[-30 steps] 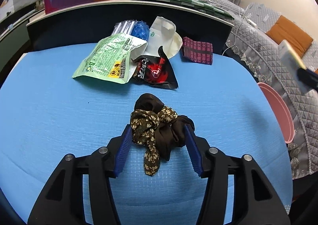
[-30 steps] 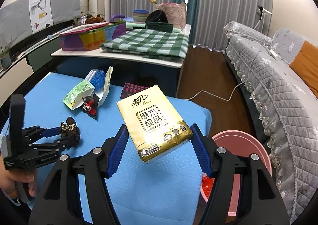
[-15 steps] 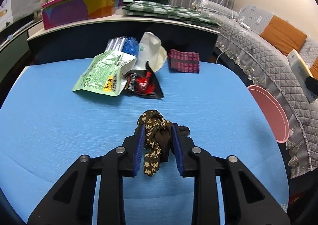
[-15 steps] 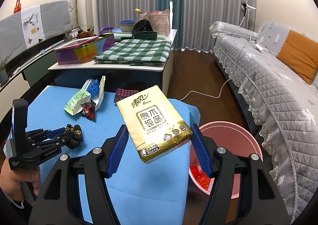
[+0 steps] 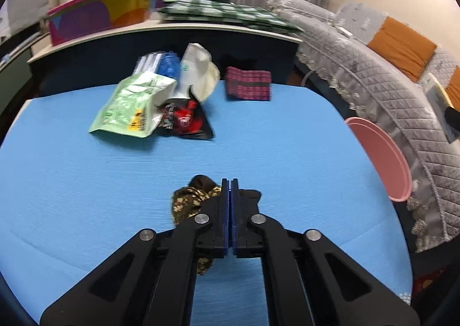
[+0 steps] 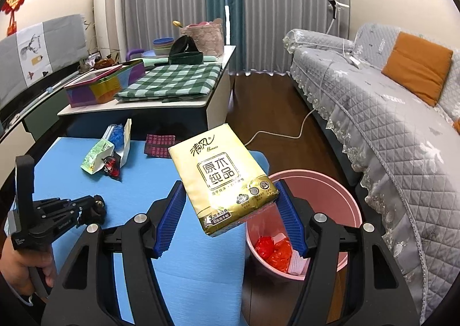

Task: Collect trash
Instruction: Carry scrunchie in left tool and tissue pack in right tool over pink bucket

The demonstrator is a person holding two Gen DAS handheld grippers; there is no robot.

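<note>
On the blue table (image 5: 86, 182) lies a crumpled brown patterned cloth (image 5: 187, 202). My left gripper (image 5: 230, 182) is closing on it, the blue pads nearly together with the fabric pinched between them and bunching out on both sides. In the right wrist view the left gripper (image 6: 96, 202) is held low over the table by a hand. My right gripper (image 6: 230, 185) is shut on a yellow tissue pack (image 6: 221, 179), held up above the table's right edge beside the pink bin (image 6: 345, 199).
A green pouch (image 5: 129, 107), a red-black wrapper (image 5: 187, 121), a white bag (image 5: 195, 70) and a red plaid cloth (image 5: 248, 87) lie at the table's far side. Red trash (image 6: 270, 248) sits in the bin. A grey sofa (image 6: 388, 130) stands right.
The left jaws have gone from wide around the brown cloth to pinched on it. The right gripper has carried the tissue pack rightward, bringing the pink bin more into view.
</note>
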